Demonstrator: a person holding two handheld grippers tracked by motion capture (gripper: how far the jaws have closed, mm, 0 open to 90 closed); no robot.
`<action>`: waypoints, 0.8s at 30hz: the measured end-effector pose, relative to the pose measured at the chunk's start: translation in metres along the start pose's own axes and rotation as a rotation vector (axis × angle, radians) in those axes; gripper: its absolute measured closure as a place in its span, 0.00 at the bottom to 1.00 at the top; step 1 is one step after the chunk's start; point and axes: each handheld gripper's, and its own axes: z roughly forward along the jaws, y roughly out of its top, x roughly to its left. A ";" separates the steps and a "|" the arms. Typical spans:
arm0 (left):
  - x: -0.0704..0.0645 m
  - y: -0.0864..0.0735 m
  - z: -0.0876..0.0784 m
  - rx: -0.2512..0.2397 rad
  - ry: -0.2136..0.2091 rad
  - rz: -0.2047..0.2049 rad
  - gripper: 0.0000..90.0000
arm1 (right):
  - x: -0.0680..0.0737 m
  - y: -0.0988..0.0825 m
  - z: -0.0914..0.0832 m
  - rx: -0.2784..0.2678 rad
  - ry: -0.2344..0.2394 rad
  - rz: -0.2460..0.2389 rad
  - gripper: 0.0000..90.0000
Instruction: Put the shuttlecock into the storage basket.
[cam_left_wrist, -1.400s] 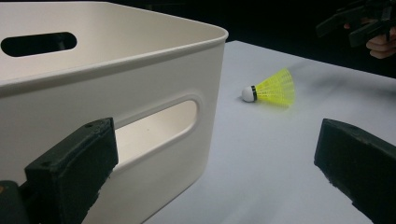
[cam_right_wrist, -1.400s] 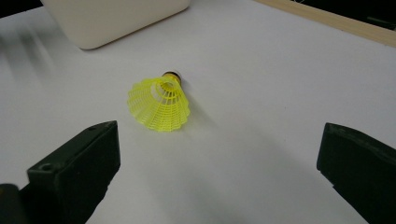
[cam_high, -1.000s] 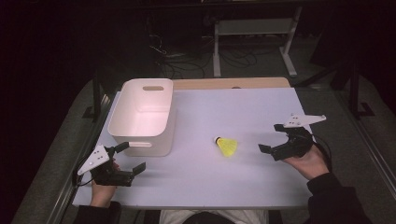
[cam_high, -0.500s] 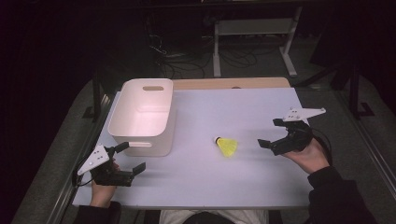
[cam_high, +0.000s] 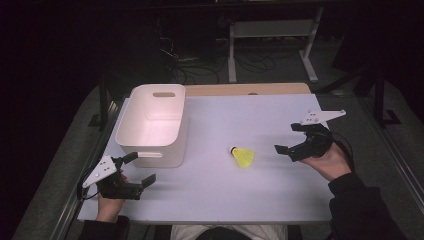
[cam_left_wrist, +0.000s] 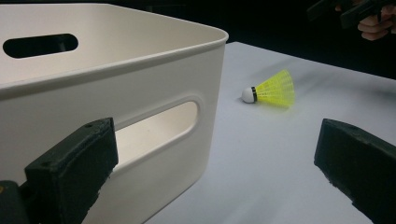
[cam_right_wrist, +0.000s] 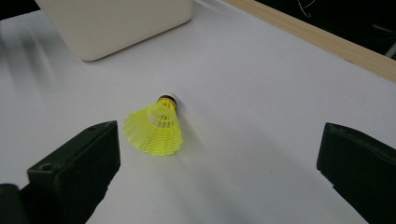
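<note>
The shuttlecock (cam_high: 243, 156) is lying on the surface (cam_high: 280, 200), and you are holding your right tongs (cam_high: 289, 140) open near it, your left tongs (cam_high: 139, 169) open beside the bin (cam_high: 152, 125).

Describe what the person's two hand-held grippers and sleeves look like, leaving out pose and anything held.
Each hand works a black two-jaw tool. The left gripper and right gripper both carry a pale grey three-cornered plate on top, and their jaws end in blocky matte black pads. A dark cable trails from the right one. The person wears dark sleeves.
</note>
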 end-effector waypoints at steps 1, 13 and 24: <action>0.000 0.000 0.000 0.000 0.000 0.000 0.00 | 0.000 0.000 0.000 0.002 0.001 0.001 0.00; 0.000 0.000 0.000 0.001 -0.001 0.000 0.00 | -0.001 0.013 0.006 0.030 0.012 -0.020 0.00; 0.000 0.000 0.000 0.001 -0.003 0.001 0.00 | 0.000 0.025 0.013 0.049 0.021 -0.041 0.00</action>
